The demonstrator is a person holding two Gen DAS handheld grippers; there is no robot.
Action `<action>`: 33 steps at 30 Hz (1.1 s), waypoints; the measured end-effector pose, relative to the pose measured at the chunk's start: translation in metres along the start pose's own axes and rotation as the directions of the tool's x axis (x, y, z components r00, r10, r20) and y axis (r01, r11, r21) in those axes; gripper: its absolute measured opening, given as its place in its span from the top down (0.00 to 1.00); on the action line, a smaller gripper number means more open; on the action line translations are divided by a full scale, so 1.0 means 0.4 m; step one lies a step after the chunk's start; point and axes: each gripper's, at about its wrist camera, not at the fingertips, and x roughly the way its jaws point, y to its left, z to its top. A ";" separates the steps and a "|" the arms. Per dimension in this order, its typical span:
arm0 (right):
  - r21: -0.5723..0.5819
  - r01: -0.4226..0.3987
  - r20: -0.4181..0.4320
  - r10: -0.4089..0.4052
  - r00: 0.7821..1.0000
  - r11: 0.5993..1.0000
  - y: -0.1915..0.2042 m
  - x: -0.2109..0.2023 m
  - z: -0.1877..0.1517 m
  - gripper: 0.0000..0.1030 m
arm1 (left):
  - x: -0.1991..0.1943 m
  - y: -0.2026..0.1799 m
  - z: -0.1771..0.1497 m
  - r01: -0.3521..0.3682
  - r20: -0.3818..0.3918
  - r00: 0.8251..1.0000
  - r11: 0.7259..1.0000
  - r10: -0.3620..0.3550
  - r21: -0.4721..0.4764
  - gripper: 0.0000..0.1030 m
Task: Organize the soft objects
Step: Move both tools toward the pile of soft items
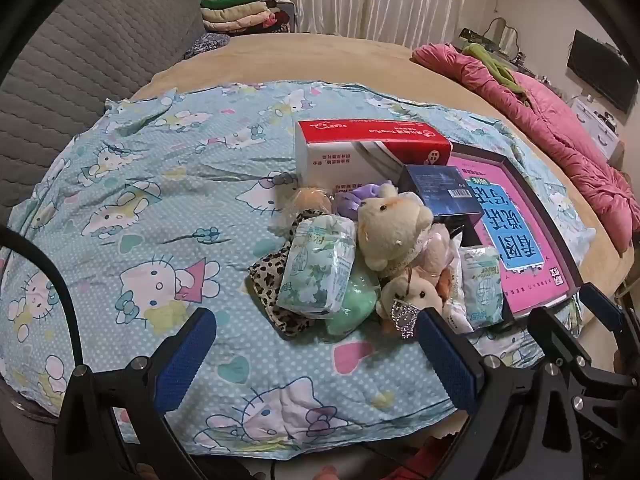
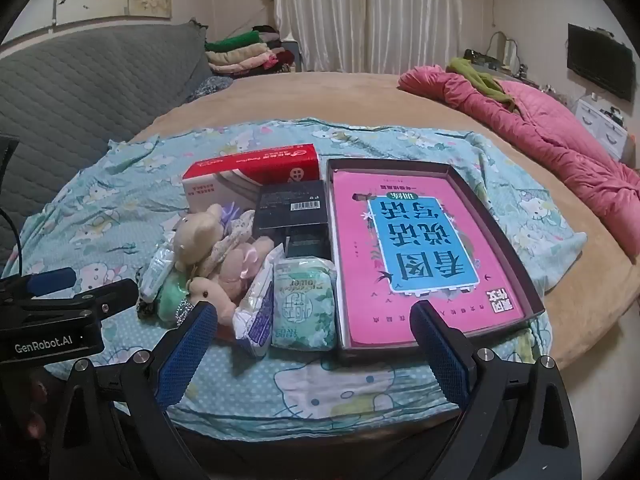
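Both tongs are spread wide with nothing between them: left gripper [image 1: 316, 344] and right gripper [image 2: 314, 336] hover over the near edge of the cartoon-cat sheet [image 1: 132, 200]. The soft stuff (a cream teddy bear [image 1: 386, 226], tissue packs [image 1: 318, 270], a leopard-print cloth [image 1: 266, 278]) is heaped mid-sheet, touching the red-and-white box [image 1: 360, 148] and beside the dark tray [image 2: 524, 264] holding a pink book [image 2: 420, 248].

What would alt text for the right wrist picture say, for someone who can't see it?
A handheld gripper, jaws wide open and empty, points down at a cartoon-cat bedspread. On it lie plush bears, tissue packs, a red box and a dark tray holding a pink book.
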 end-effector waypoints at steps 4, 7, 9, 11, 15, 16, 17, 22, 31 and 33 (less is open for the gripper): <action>0.002 0.000 -0.003 0.000 1.000 1.000 0.001 0.000 0.000 0.06 | 0.000 0.004 0.002 0.006 -0.003 1.000 1.000 -0.006 -0.008 0.02; 0.002 0.001 -0.002 -0.001 1.000 1.000 0.003 -0.002 0.000 0.06 | 0.003 0.013 0.003 0.016 -0.008 1.000 1.000 -0.017 -0.023 0.02; 0.003 0.000 -0.001 0.000 1.000 1.000 0.001 -0.001 0.000 0.06 | 0.006 0.018 0.003 0.021 -0.012 1.000 0.999 -0.022 -0.032 0.02; 0.003 -0.001 -0.003 0.001 1.000 1.000 -0.002 0.001 0.000 0.06 | 0.010 0.022 0.004 0.028 -0.016 0.999 0.999 -0.029 -0.038 0.02; 0.003 -0.001 0.000 0.001 1.000 1.000 -0.008 -0.001 -0.002 0.06 | 0.013 0.032 0.005 0.038 -0.014 0.999 0.998 -0.038 -0.050 0.02; 0.001 -0.001 0.001 0.001 1.000 1.000 0.002 -0.007 0.013 0.06 | 0.014 0.033 0.005 0.040 -0.014 0.999 0.998 -0.041 -0.053 0.02; 0.000 -0.002 0.001 0.002 1.000 1.000 0.005 0.001 -0.001 0.06 | 0.015 0.037 0.006 0.047 -0.014 0.999 0.997 -0.048 -0.060 0.02; -0.009 -0.007 0.007 0.007 1.000 1.000 0.008 -0.002 -0.001 0.06 | 0.028 0.058 0.010 0.061 -0.023 0.998 0.995 -0.063 -0.085 0.02; -0.049 -0.035 0.070 0.039 0.997 0.998 0.029 0.009 0.018 0.06 | 0.086 0.088 0.030 0.140 -0.055 0.988 0.985 -0.146 -0.099 0.03; -0.065 -0.042 0.077 0.047 0.996 0.997 0.037 0.019 0.032 0.06 | 0.108 0.096 0.037 0.155 -0.068 0.984 0.982 -0.163 -0.110 0.06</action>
